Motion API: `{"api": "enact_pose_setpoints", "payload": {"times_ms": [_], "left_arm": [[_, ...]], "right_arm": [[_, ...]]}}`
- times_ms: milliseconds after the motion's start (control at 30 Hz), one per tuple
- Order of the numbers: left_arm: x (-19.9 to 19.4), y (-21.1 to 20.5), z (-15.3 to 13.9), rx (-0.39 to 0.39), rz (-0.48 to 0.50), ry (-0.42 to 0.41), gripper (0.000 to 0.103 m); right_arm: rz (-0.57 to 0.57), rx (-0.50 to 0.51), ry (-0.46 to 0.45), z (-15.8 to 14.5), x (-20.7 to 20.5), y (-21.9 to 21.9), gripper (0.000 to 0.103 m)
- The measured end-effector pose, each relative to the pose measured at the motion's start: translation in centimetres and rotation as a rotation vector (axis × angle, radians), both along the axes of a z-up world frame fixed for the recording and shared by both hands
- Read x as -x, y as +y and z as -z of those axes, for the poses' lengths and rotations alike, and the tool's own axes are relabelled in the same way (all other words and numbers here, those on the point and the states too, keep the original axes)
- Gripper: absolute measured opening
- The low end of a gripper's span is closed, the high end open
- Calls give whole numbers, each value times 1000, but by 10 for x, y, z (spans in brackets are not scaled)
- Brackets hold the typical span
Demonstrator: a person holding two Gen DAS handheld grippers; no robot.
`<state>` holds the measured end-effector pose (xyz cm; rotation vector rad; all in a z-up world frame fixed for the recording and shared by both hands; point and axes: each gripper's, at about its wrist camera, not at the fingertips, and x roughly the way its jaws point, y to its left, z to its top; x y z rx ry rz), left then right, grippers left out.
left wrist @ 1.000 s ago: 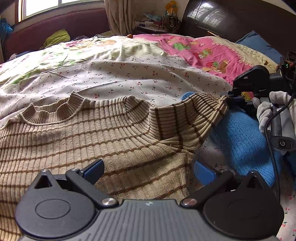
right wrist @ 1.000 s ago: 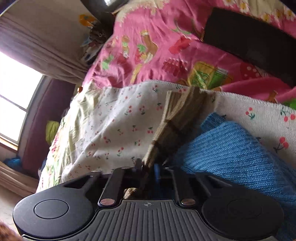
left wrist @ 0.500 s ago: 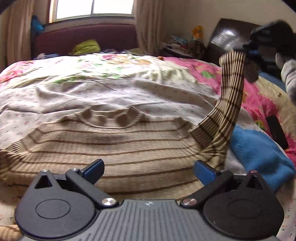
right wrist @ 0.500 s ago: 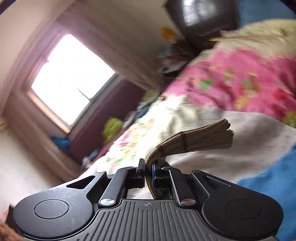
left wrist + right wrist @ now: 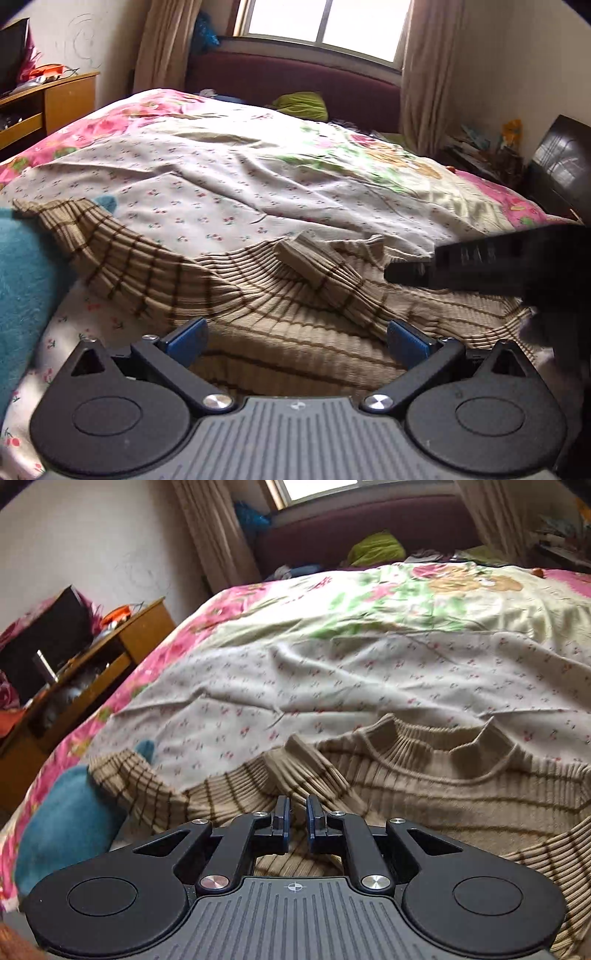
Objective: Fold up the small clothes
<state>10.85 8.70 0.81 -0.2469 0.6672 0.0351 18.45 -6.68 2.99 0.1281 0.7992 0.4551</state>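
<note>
- Sweater (image 5: pixel 461 786), beige ribbed knit with brown stripes, spread on bed (image 5: pixel 369 672) over cherry-print sheet; collar toward 12 o'clock in right wrist view.
- One sleeve (image 5: pixel 321 269) folded across chest, cuff end lying just below collar line; second sleeve (image 5: pixel 110 243) stretched out toward 9 o'clock, its end resting against blue knit garment (image 5: pixel 26 280).
- Left hand-held gripper (image 5: pixel 297 338): jaws wide apart, nothing between blue pads, poised over lower body of sweater; contact with fabric not determinable.
- Right hand-held gripper (image 5: pixel 297 823): jaws narrow, just been opening, small gap visible between pads, no fabric clamped in gap; folded sleeve lying directly beyond fingertips at 12 o'clock.
- Same right hand-held gripper seen blurred in left wrist view at 3 o'clock (image 5: pixel 406 275), above sweater shoulder area.
- Wooden cabinet (image 5: pixel 122 657) beside bed at 9 o'clock; window (image 5: pixel 325 26) and curtains at 12 o'clock; green cloth (image 5: pixel 376 548) on maroon bench beneath window.
</note>
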Motion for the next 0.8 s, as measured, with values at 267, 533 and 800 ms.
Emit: {"api": "enact_pose_setpoints", "payload": {"times_ms": [267,533,800], "left_arm": [[-3,-8,6,-17,21,11,103],[-9,-23,19,-74,31,49,103],[-5,-24,13,-101,39,24,103]], "right_arm": [[184,48,-18,6,36,-93,16],[291,155,118,65,62,-148,14],[149,136,22,27,53,-117,17]]}}
